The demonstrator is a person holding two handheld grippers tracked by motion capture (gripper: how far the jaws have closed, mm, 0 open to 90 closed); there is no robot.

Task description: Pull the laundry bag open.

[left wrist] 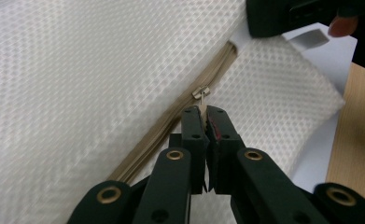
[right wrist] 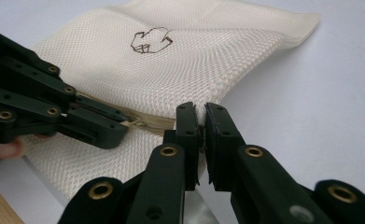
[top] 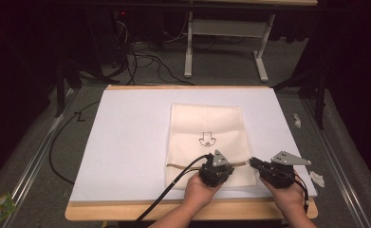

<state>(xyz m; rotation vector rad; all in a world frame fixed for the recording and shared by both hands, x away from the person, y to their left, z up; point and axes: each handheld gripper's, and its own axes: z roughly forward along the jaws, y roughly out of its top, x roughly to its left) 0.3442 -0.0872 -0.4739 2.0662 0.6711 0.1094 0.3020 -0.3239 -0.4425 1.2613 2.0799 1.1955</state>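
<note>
Lying flat on the white-covered counter (top: 126,142) is a cream mesh bag (top: 207,128), its tan zipper (left wrist: 171,119) running along the edge nearest both tools. The left hand-held gripper (left wrist: 203,112) has its jaws closed on the zipper pull tab (left wrist: 201,93), the slider sitting just beyond its tips. The right hand-held gripper (right wrist: 201,116) pinches the bag's corner fabric at the zipper's end, jaws narrow, close beside the left tool.
</note>
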